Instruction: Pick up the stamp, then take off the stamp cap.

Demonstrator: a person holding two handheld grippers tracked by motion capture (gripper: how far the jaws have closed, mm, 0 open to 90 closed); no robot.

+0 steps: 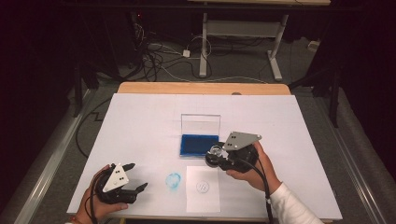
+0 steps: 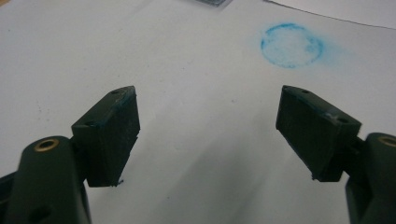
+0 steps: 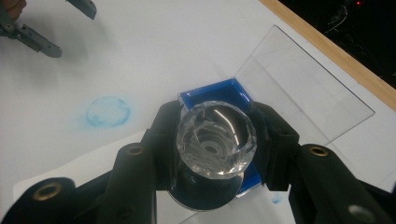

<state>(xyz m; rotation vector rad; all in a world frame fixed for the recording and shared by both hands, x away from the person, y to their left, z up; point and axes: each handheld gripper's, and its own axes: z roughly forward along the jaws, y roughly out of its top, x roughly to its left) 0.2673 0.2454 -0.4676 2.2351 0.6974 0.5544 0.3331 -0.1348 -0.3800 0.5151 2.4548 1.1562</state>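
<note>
high: above, forward-down | gripper views: close, tabletop | shared: blue ring stain [image 1: 173, 180]

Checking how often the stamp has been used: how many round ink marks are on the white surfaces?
2: a smudged blue ring on the table cover toward the left gripper, and a fainter round print on the paper sheet beside it. None seems hidden.

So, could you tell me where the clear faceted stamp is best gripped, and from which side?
Grip the stamp around its narrow stem, just under the faceted crystal knob, coming in level from its two sides. That is how the right hand-held gripper holds it: the knob flares wider than the stem, so it probably cannot slip down, and the round base stays free over the blue ink pad.
</note>
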